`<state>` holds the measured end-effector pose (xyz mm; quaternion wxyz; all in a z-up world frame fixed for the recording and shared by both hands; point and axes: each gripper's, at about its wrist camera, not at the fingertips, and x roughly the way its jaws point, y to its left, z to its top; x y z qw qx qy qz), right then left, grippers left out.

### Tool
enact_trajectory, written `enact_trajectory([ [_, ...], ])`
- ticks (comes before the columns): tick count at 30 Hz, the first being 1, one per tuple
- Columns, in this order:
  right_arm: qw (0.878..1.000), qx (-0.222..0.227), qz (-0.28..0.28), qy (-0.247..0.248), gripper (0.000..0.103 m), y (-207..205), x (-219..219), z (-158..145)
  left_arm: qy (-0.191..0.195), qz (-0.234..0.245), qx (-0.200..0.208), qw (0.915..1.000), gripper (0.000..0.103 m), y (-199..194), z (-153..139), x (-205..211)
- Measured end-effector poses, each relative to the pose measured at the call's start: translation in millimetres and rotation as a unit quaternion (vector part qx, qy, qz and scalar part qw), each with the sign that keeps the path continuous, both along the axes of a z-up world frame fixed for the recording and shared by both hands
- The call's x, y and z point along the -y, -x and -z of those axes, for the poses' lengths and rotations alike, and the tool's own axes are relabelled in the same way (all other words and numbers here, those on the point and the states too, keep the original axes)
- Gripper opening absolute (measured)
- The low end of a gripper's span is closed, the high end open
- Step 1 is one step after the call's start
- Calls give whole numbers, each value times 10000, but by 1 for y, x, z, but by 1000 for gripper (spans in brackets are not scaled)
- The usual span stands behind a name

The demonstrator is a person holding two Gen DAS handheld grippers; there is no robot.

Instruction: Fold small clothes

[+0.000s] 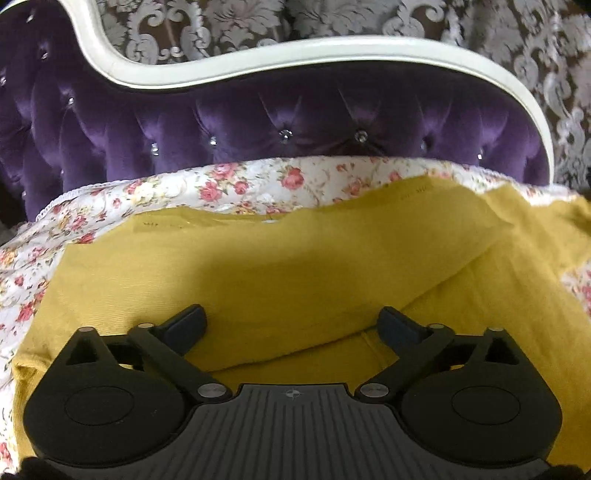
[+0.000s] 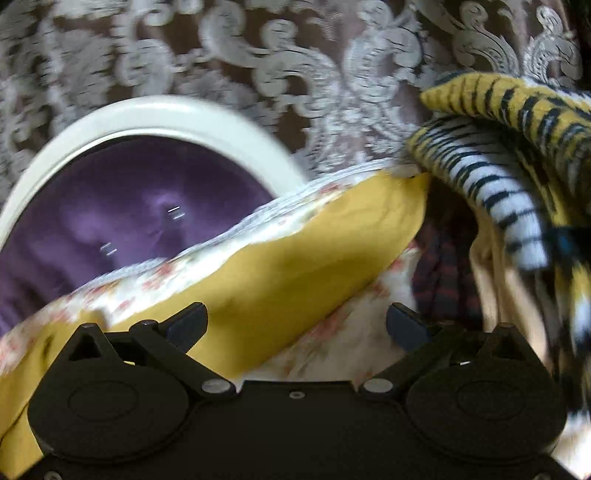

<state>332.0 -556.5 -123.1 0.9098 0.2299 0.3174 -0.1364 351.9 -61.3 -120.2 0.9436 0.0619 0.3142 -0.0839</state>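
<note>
Both tongs stand spread and empty: left tongs [image 1: 291,325] over the yellow garment [image 1: 295,266] lying on the floral bed [image 1: 221,184], right tongs [image 2: 295,325] at its edge. A fold seems laid; next, regrip an edge toward 12 o'clock.

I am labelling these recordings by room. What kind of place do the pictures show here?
Most likely a bedroom: a purple tufted headboard in a white frame, a floral bedsheet in front of it, and damask wallpaper behind. A mustard garment lies on the sheet.
</note>
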Motion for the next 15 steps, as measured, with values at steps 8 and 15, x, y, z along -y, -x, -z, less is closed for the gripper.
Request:
enact_trajectory([
  [8, 9989, -94, 35, 455, 103, -47, 4, 7, -22, -14, 60, 10000, 102, 3, 1, -1],
  [15, 9989, -80, 76, 463, 103, -65, 8, 10, -24, -29, 85, 10000, 102, 3, 2, -2],
])
